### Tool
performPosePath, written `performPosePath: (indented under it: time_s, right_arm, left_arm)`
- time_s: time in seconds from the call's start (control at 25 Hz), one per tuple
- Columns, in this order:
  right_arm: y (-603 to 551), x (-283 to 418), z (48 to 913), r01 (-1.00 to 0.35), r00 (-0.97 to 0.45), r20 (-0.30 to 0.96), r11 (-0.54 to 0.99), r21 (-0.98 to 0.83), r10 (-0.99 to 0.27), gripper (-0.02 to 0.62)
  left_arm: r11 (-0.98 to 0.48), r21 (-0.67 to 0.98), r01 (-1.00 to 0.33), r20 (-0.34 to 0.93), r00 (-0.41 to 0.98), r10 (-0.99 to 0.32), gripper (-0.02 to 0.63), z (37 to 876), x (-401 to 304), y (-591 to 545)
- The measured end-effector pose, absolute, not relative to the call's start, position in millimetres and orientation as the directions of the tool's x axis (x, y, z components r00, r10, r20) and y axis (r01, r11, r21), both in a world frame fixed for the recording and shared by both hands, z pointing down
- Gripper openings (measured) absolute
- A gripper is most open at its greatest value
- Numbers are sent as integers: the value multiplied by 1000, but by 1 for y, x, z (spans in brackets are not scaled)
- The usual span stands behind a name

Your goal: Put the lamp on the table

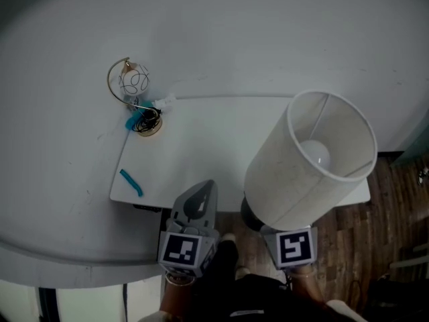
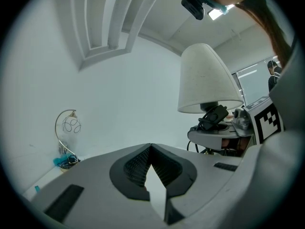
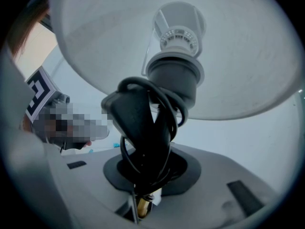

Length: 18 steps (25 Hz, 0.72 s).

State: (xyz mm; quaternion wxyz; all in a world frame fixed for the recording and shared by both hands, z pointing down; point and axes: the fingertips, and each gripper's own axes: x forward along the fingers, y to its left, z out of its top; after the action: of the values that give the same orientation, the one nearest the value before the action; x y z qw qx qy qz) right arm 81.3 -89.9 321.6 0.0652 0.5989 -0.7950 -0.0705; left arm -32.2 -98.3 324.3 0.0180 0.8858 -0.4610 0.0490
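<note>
A lamp [image 1: 315, 159] with a white drum shade and a bulb inside hangs tilted over the right front part of the white table [image 1: 214, 139]. My right gripper [image 1: 268, 231] is shut on the lamp's stem below the shade. In the right gripper view the dark socket and the black cord [image 3: 143, 128] wound round the stem fill the space between the jaws of my right gripper [image 3: 145, 175]. My left gripper [image 1: 206, 188] hovers at the table's front edge, shut with nothing in it. In the left gripper view the left gripper [image 2: 150, 151] has its pads pressed together, and the lamp [image 2: 207, 80] shows at the right.
A gold wire ornament [image 1: 131, 86] with a blue tangle at its foot stands on the table's back left corner. A small blue piece [image 1: 131, 182] lies near the left front edge. A white wall rises behind the table, and wooden floor [image 1: 392, 200] shows at the right.
</note>
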Motion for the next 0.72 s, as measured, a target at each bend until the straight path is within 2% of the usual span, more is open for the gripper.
performPosePath:
  time_s: [0.72]
  right_arm:
    - [-156,68,352,-933,-291,24,290,214,-956,81]
  left_arm:
    - [-571,-2,-821,117,566,-816,0,339,-45,-152]
